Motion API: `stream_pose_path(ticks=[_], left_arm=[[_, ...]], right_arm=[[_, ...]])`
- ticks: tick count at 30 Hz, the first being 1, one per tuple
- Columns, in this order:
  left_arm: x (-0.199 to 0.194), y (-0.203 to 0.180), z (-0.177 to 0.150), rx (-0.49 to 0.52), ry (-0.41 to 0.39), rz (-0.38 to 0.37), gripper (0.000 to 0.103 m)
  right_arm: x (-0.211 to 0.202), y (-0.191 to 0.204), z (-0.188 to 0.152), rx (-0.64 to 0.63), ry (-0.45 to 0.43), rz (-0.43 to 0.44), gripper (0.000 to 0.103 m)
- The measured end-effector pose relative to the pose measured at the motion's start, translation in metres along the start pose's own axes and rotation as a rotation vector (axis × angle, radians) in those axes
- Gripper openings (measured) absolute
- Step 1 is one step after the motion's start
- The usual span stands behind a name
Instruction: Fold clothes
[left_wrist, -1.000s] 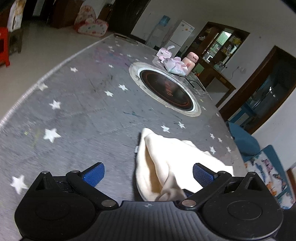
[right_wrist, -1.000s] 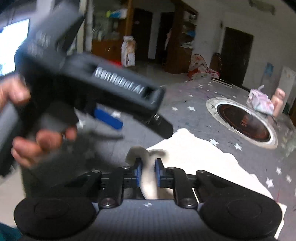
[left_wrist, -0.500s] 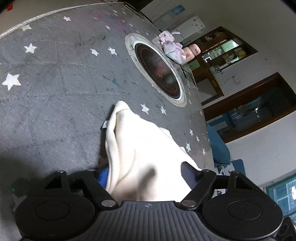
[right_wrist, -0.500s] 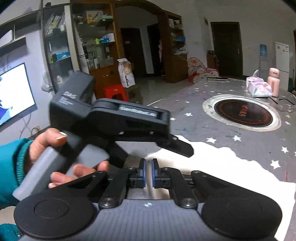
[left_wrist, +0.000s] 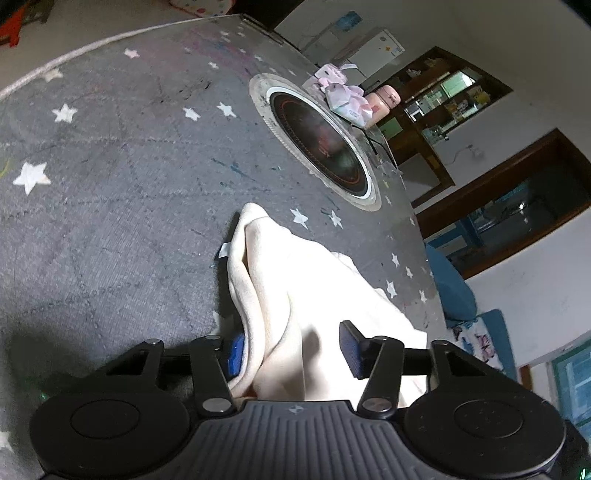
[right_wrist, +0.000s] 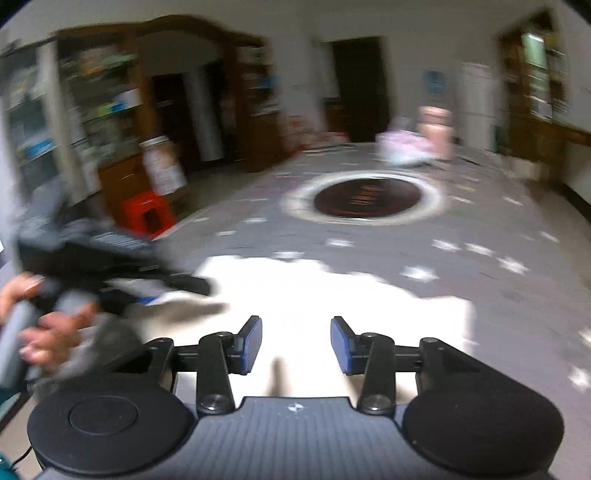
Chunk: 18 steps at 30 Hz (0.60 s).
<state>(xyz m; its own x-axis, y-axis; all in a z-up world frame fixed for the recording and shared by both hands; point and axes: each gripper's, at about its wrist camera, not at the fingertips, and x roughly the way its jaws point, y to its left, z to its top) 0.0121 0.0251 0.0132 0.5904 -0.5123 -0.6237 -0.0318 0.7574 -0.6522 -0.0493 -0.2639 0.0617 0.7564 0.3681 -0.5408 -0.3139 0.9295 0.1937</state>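
Cream cloth (left_wrist: 317, 295) lies bunched on the grey star-patterned table (left_wrist: 110, 192), near the round hob. A second ago the right gripper (right_wrist: 295, 341) pinched its edge; now its jaws have just opened halfway, empty, handing over. The left gripper (left_wrist: 291, 349) has been closing around a raised fold, pads not yet clamped.

left gripper (left_wrist: 293, 349): jaws have just been closing, a bunched fold of the cream garment (left_wrist: 295, 295) is being enclosed between them | garment is being spread on the grey star-patterned table (left_wrist: 110, 184) | round cooktop (left_wrist: 321, 144) is being seen beyond
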Motion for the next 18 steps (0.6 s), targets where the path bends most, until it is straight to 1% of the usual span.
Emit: stream_pose_path(ticks=[2, 5, 8, 11, 13, 15, 17, 18], left_arm=[[0.0, -0.003, -0.002, 0.03, -0.002, 0.007, 0.055], [0.0, -0.005, -0.003, 0.059, -0.002, 0.013, 0.056], [0.0, -0.007, -0.004, 0.078, -0.001, 0.023, 0.056], [0.002, -0.012, -0.007, 0.134, 0.001, 0.039, 0.054], [0.002, -0.014, -0.008, 0.154, -0.002, 0.048, 0.052], [0.002, -0.015, -0.008, 0.166, -0.011, 0.078, 0.034], [0.003, -0.015, -0.008, 0.175, -0.021, 0.11, 0.026], [0.002, -0.016, -0.009, 0.181, -0.022, 0.116, 0.023]], right_arm=[[-0.002, -0.025, -0.002, 0.067, -0.006, -0.064, 0.045], [-0.002, -0.053, -0.005, 0.142, -0.011, -0.119, 0.047], [0.007, -0.066, -0.007, 0.193, -0.006, -0.116, 0.049], [0.016, -0.078, -0.009, 0.243, 0.003, -0.109, 0.049], [0.023, -0.081, -0.011, 0.266, 0.016, -0.089, 0.049], [0.028, -0.08, -0.014, 0.27, 0.013, -0.068, 0.047], [0.032, -0.076, -0.013, 0.266, 0.016, -0.043, 0.028], [0.032, -0.074, -0.013, 0.262, 0.014, -0.035, 0.025]])
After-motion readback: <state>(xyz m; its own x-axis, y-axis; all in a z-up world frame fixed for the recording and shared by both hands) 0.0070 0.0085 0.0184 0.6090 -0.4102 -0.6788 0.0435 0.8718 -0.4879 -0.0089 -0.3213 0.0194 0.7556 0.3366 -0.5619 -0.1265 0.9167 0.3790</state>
